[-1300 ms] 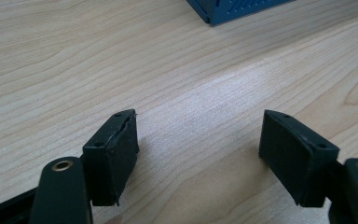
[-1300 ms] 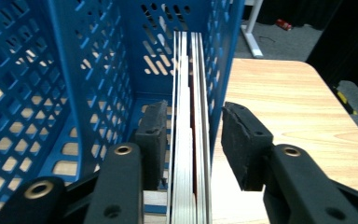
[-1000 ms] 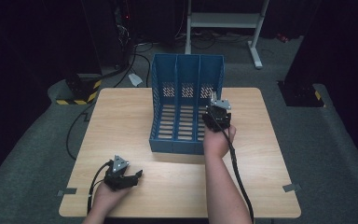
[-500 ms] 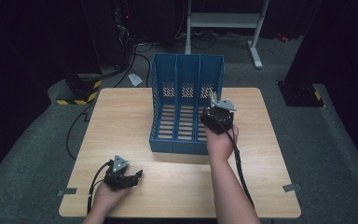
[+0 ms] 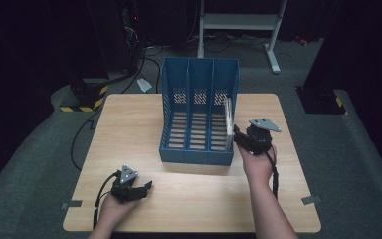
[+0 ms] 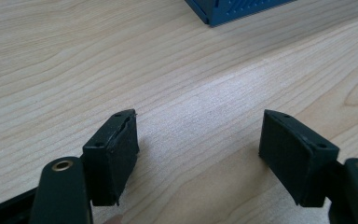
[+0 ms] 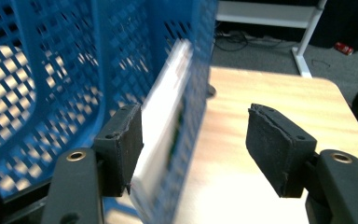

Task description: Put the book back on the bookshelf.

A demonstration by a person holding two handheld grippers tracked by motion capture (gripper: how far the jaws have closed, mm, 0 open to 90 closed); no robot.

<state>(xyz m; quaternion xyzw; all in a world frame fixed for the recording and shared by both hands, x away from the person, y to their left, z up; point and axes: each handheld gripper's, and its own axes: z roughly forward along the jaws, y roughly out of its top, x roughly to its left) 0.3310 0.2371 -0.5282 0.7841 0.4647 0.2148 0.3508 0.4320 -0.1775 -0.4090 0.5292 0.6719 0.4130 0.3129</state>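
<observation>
A blue three-compartment file rack (image 5: 199, 119) stands at the table's middle. A thin white book (image 5: 227, 117) stands upright in its right compartment against the right wall. My right gripper (image 5: 237, 135) is just outside the rack's right front corner, pointing at it. In the right gripper view, the right gripper (image 7: 196, 112) is open, its jaws having just been opening; the white book (image 7: 165, 116) and the rack's wall (image 7: 193, 93) stand by the left pad, unpressed. My left gripper (image 5: 146, 188) rests at the front left, and the left gripper (image 6: 199, 116) is open over bare wood.
The wooden table (image 5: 129, 129) has free surface left, right and in front of the rack. The rack's left and middle compartments hold nothing. Beyond the table are dark floor, cables and a white stand (image 5: 273, 30).
My right gripper has let go of the white book and drawn back to the right and toward the table's front. The book stays in the right compartment. The left hand has not moved.
</observation>
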